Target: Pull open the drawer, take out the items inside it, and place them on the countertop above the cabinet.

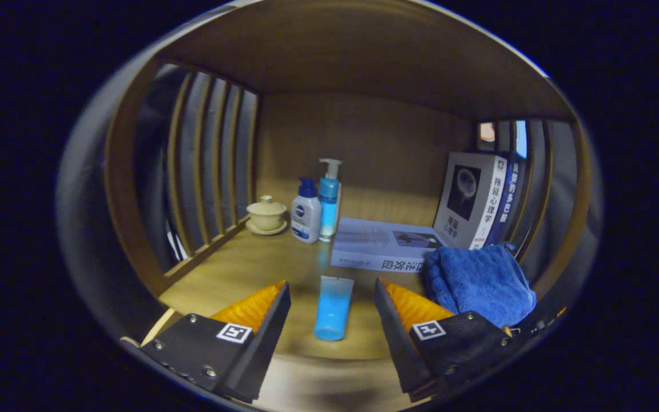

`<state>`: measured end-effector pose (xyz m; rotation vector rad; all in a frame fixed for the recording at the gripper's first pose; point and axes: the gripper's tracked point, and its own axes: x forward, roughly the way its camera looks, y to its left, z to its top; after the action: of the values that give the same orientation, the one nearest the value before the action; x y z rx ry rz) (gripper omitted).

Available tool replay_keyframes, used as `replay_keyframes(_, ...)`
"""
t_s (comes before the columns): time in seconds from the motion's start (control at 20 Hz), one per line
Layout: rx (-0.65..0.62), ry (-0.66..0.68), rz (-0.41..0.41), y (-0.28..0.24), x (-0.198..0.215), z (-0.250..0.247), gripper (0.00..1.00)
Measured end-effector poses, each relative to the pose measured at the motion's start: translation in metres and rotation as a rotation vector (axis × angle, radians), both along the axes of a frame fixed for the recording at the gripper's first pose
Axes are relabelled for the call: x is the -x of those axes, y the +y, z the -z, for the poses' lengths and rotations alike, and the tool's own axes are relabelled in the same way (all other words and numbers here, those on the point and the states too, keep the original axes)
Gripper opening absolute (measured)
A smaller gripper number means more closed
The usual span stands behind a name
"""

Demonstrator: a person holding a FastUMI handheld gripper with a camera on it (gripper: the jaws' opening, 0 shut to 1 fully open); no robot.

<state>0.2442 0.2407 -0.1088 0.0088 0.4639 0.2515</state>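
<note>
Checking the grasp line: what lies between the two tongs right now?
In the gripper view, a blue tube lies on the wooden countertop between the open tongs, touching neither.

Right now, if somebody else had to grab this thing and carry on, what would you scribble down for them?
Tool: open, gripping nothing; its fingers stand either side of the light blue plastic tube, which lies flat on the wooden shelf surface.

Beside the right finger: a crumpled blue cloth. Beyond: a flat pale book, two upright books, a white bottle with a blue cap, a blue pump bottle, a cream lidded cup.

Done: tube looks just set down. Left: I can't see the drawer, so check it for more items.
</note>
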Motion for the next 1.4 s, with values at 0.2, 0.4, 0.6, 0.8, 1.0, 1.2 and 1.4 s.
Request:
replay_keyframes(0.2, -0.001, -0.06, -0.02, -0.009, 0.06, -0.019, 0.84)
replay_keyframes(0.4, 0.025, -0.059, 0.01, -0.036, 0.115, -0.013, 0.83)
replay_keyframes(0.6, 0.042, -0.04, 0.051, -0.056, 0.164, 0.001, 0.84)
replay_keyframes(0.8, 0.067, 0.005, 0.083, -0.064, 0.195, 0.033, 0.84)
replay_keyframes(1.0, 0.034, 0.067, 0.089, -0.052, 0.212, 0.063, 0.88)
replay_keyframes(1.2, -0.006, 0.045, 0.118, -0.052, 0.211, 0.064, 0.97)
replay_keyframes(1.4, -0.058, 0.037, 0.138, -0.053, 0.212, 0.067, 0.97)
